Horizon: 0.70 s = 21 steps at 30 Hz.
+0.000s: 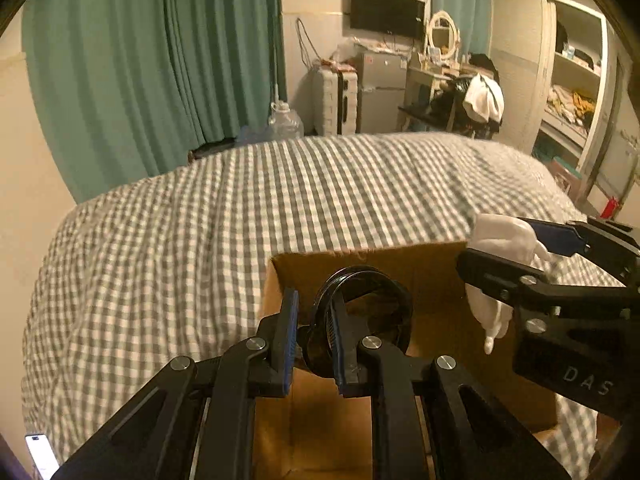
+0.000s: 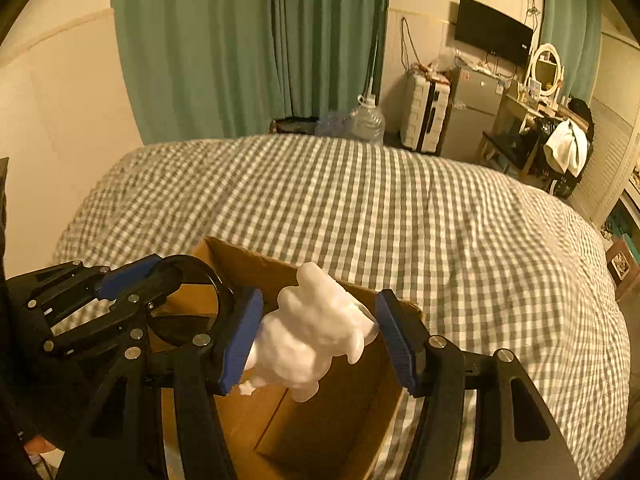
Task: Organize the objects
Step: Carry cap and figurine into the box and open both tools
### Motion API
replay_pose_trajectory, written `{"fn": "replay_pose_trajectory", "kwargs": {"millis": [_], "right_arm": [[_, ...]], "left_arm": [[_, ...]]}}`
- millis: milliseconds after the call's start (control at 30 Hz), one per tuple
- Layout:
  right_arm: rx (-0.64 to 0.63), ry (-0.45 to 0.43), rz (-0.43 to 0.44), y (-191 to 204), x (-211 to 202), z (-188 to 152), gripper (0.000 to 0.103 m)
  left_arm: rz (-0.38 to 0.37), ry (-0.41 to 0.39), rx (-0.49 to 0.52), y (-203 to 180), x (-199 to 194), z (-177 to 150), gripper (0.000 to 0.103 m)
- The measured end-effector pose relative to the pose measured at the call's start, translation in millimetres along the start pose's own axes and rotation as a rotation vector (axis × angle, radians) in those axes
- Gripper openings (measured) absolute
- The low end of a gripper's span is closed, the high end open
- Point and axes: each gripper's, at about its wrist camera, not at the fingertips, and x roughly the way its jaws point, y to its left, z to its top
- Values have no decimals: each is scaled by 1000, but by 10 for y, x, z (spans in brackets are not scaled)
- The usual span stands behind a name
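An open cardboard box (image 1: 436, 268) (image 2: 320, 420) stands on the checked bed. My left gripper (image 1: 314, 340) is shut on a black ring-shaped object (image 1: 372, 308) and holds it over the box; it also shows in the right wrist view (image 2: 188, 304). My right gripper (image 2: 320, 336) is shut on a white figurine (image 2: 312, 332) above the box opening. In the left wrist view the figurine (image 1: 500, 240) and the right gripper (image 1: 520, 248) sit at the box's right rim.
The bed with a grey-white checked cover (image 1: 240, 208) (image 2: 440, 220) fills the middle. Green curtains (image 1: 140, 60), a water jug (image 2: 366, 120), a suitcase (image 2: 424, 116), a small fridge, a dressing table and shelves (image 1: 572, 92) stand behind. A phone (image 1: 40, 454) lies at lower left.
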Motion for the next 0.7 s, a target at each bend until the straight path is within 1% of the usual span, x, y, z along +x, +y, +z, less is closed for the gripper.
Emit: {"fn": "replay_pose_trajectory", "kwargs": {"millis": [133, 200, 267, 300, 367, 400, 433, 467, 500, 567, 700], "right_arm": [[13, 39, 2, -80, 293, -52, 59], [19, 45, 7, -95, 354, -94, 59], [37, 53, 35, -106, 385, -123, 59], [47, 53, 46, -119, 398, -125, 59], [58, 42, 55, -115, 340, -128, 60], [60, 33, 49, -122, 301, -125, 61], [64, 22, 41, -135, 241, -122, 62], [68, 17, 38, -132, 204, -110, 63], [73, 7, 33, -150, 120, -112, 63], [79, -8, 18, -157, -32, -115, 63], [74, -51, -11, -166, -456, -38, 64]], "left_arm": [[-18, 25, 25, -57, 241, -60, 15], [-31, 38, 41, -70, 306, -120, 15], [-32, 45, 63, -106, 347, -164, 17], [-27, 50, 75, -130, 353, -171, 20], [-9, 64, 90, -166, 355, -196, 36], [-6, 68, 91, -175, 343, -207, 54], [-2, 65, 85, -177, 314, -215, 67], [-5, 56, 73, -183, 260, -222, 71], [-10, 52, 67, -182, 223, -226, 73], [-20, 51, 51, -158, 101, -229, 73], [23, 61, 30, -116, -168, -129, 73]]}}
